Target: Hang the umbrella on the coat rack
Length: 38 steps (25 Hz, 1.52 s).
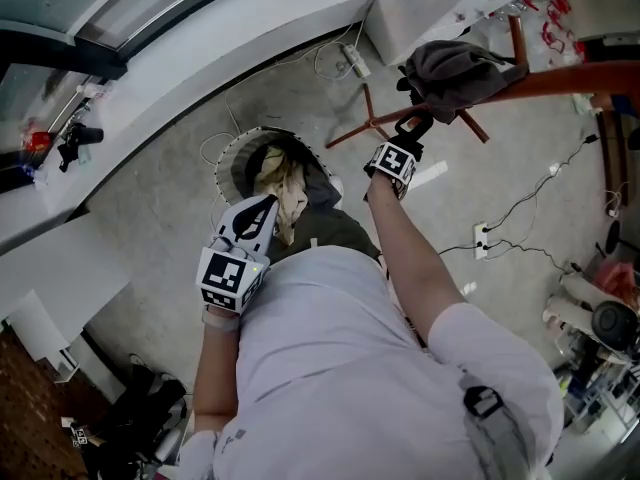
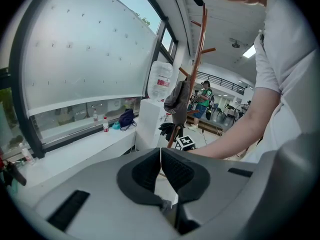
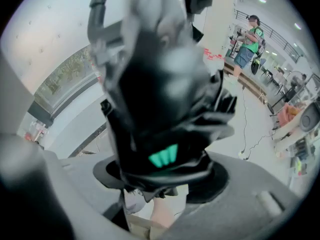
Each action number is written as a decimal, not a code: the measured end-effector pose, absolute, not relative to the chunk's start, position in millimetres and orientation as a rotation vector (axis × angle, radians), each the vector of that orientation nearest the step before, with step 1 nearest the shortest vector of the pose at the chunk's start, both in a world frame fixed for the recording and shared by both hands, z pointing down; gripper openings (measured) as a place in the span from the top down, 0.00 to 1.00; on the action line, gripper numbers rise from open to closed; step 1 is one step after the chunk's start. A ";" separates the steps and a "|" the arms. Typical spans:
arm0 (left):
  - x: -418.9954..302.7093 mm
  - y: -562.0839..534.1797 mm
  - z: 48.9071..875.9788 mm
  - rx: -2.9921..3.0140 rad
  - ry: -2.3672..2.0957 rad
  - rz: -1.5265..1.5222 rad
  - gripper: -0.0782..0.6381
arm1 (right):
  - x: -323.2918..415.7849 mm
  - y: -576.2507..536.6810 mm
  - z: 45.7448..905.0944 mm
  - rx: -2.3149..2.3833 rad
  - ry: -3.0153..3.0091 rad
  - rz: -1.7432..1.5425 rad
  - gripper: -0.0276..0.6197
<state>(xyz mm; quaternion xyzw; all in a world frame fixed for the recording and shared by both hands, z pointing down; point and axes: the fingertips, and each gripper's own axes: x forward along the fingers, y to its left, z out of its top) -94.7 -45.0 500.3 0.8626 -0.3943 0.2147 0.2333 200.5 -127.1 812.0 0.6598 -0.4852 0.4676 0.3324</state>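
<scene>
My right gripper (image 1: 410, 133) is raised at the reddish-brown wooden coat rack (image 1: 560, 80) and is shut on a folded black umbrella (image 1: 417, 122). In the right gripper view the umbrella (image 3: 160, 104) fills the frame between the jaws and shows a small green tag. A grey garment (image 1: 452, 66) hangs on the rack just beyond the umbrella. My left gripper (image 1: 262, 208) is held low in front of the person's body, shut with nothing in it; its pads (image 2: 172, 171) meet. In the left gripper view the rack's pole (image 2: 200, 49) stands ahead, with the grey garment (image 2: 177, 96) on it.
A round basket (image 1: 232, 158) of clothes stands on the floor below the left gripper. A white counter (image 1: 200, 48) curves along the window side. The rack's legs (image 1: 365, 123) spread on the floor, and cables (image 1: 520, 203) and a power strip lie to the right. A water dispenser bottle (image 2: 160, 79) stands behind the rack.
</scene>
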 end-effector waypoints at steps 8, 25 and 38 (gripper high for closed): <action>-94.1 -47.0 505.1 2.353 -1.096 0.587 0.88 | 210.2 -172.6 792.4 1.740 -1.376 1.082 0.52; -95.7 -61.9 502.0 2.392 -1.027 0.558 0.88 | 199.3 -158.4 769.4 1.725 -1.463 1.043 0.52; -81.0 -86.3 496.1 2.489 -0.927 0.532 0.88 | 163.0 -136.6 695.7 1.731 -1.753 1.003 0.70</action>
